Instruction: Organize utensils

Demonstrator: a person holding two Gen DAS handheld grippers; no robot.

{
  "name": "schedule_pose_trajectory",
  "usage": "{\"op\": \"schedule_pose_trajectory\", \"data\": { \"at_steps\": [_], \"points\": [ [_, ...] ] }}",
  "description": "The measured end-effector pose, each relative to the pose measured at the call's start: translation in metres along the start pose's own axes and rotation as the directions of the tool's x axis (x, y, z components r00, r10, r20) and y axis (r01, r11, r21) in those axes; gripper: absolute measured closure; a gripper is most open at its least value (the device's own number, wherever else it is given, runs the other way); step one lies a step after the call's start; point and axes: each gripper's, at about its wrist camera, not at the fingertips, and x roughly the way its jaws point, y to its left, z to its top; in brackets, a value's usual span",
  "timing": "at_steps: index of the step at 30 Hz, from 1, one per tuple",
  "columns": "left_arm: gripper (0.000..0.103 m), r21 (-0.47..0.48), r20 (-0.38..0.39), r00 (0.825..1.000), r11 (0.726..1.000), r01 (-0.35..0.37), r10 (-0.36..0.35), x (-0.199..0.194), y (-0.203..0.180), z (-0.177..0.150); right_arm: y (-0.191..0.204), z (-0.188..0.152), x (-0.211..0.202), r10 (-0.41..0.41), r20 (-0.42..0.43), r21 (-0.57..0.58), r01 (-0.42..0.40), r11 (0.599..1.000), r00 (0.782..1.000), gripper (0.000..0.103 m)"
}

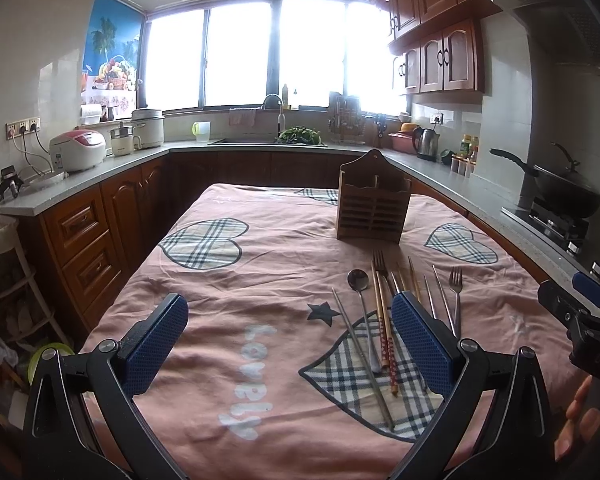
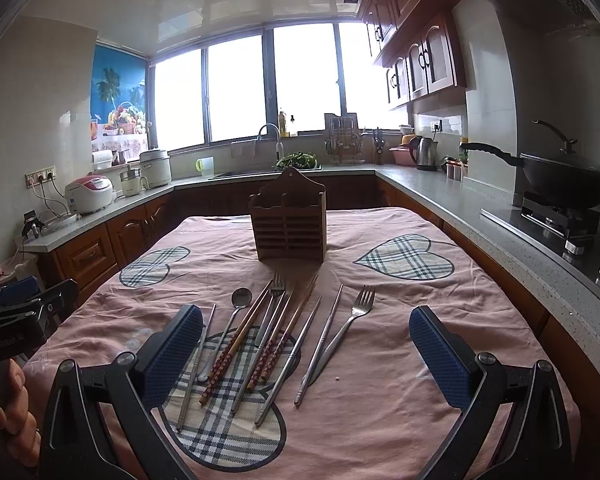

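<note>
Both grippers [image 1: 290,344] [image 2: 306,354] spread wide, holding nothing.
Forks [image 2: 350,318], spoon [image 2: 236,308], chopsticks [image 2: 244,344] lying before wooden holder [image 2: 288,226], tips pointing toward it.

Daylight floods from the windows [image 1: 276,54] ahead of the tool — blown-out glare, dim corners, fisheye-bent edges.

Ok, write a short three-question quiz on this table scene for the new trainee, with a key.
1. True or false: the wooden holder already has utensils in it.
2. Which lies farthest right in the right wrist view: the spoon, the separate fork, or the patterned chopsticks?
3. Are the left claw and right claw open or shut?

Key
1. False, none show in it; the utensils lie on the tablecloth.
2. The separate fork.
3. Both open, holding nothing.
</note>
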Motion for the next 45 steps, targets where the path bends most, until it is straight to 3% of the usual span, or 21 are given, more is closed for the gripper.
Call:
{"op": "schedule_pose_trajectory", "data": {
  "at_steps": [45],
  "points": [
    [0.000,0.000,-0.008,1.000,1.000,0.009,-0.009,0.0056,-0.0019,0.0033,0.0064,0.0018,-0.0009,0.023,0.013,-0.002,-0.023,1.000,1.000,0.000]
  ]
}}
